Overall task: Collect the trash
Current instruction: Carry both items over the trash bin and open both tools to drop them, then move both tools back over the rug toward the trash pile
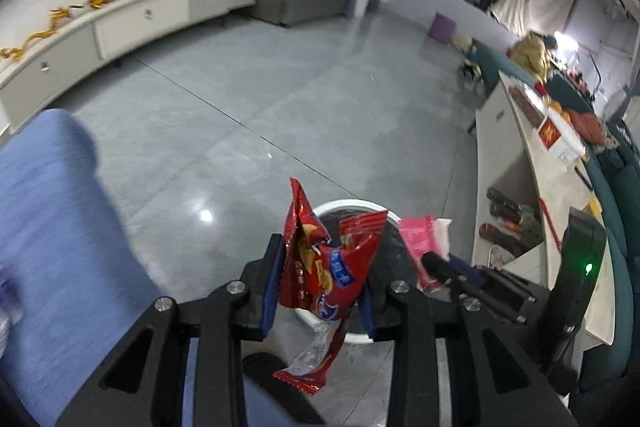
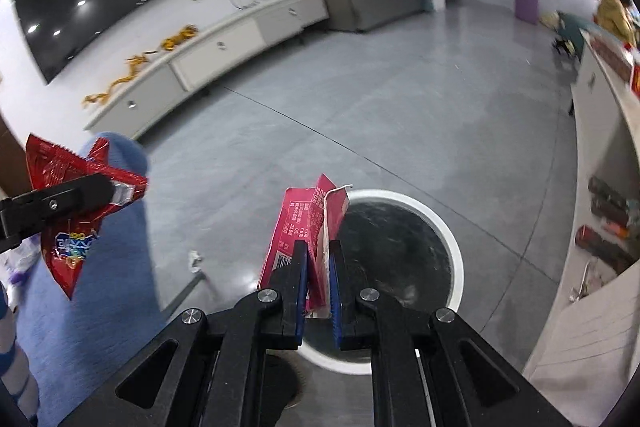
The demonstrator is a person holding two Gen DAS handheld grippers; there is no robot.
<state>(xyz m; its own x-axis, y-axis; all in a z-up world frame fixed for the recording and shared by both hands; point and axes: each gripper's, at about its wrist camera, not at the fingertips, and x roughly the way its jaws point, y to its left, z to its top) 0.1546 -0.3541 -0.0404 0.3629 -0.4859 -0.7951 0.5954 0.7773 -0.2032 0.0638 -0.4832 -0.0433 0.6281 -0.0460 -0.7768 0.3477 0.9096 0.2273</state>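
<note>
Trash fills both grippers above a round bin. The left gripper [image 1: 320,279] has its jaws closed partway on a crumpled red snack bag [image 1: 326,267]; the blue pads press the bag from both sides, its torn top sticks up past the fingertips, and its lower end with a clear strip hangs down below the jaws. Just beyond and beneath these jaws sits the white-rimmed bin [image 1: 352,205] with a dark liner inside, standing on the glossy grey floor [image 1: 240,99].

The right gripper [image 2: 319,267] has its jaws nearly closed on a flattened pink carton [image 2: 308,227], pinched at its lower half, with the open torn flap rising above the fingertips. The bin [image 2: 452,247] lies directly ahead of and under these jaws, slightly to their right, so the carton hangs over its near-left rim.

In the right wrist view the left gripper [image 2: 100,189] shows far off to the left of the jaws, with the red bag [image 2: 68,247] in it, in front of a blue trouser leg [image 2: 80,307]. In the left wrist view the right gripper [image 1: 436,267] and pink carton [image 1: 420,239] appear just right of the jaws, over the bin's far side.

Further right of the jaws stands a white surface [image 1: 536,163] carrying a red and white box [image 1: 558,137]. A small scrap [image 2: 195,261] lies on the floor left of the right jaws.
</note>
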